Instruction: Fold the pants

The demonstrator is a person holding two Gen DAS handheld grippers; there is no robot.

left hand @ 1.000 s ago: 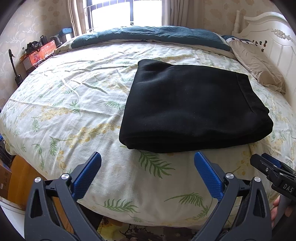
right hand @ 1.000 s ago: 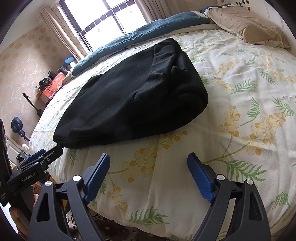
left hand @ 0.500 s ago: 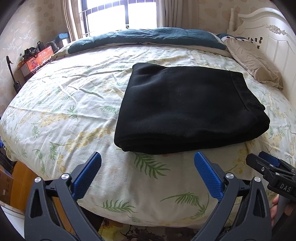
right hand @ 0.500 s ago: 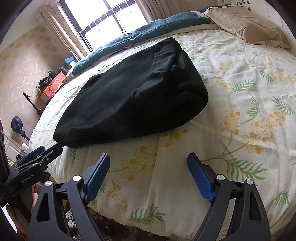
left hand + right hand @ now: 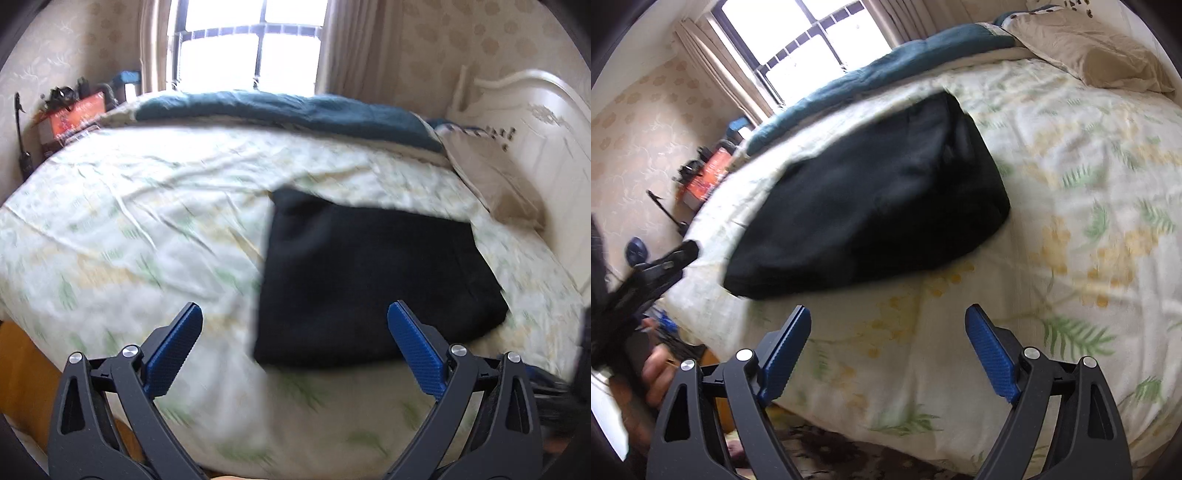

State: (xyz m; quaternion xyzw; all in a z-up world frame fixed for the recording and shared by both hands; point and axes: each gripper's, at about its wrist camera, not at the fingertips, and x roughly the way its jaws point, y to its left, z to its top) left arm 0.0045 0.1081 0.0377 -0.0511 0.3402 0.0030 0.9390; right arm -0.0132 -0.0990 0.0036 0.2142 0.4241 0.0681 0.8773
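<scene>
The black pants [image 5: 373,280] lie folded into a flat rectangle on the floral bedspread [image 5: 129,236]; they also show in the right wrist view [image 5: 879,199]. My left gripper [image 5: 295,314] is open and empty, held off the bed's near edge, short of the pants. My right gripper [image 5: 888,317] is open and empty, near the bed edge in front of the pants' right end. The left gripper also shows blurred at the left of the right wrist view [image 5: 665,262]. Both views are motion-blurred.
A teal blanket [image 5: 295,110] lies across the far side under the window. A beige pillow [image 5: 491,173] rests by the white headboard [image 5: 546,147]. A cluttered side table with an orange box [image 5: 74,114] stands at the far left. A patterned rug [image 5: 827,454] lies below the bed edge.
Both grippers have pulled back and swung, blurring the views. The pants sit lower and farther right in the left wrist view. The pants have not moved on the bed.
</scene>
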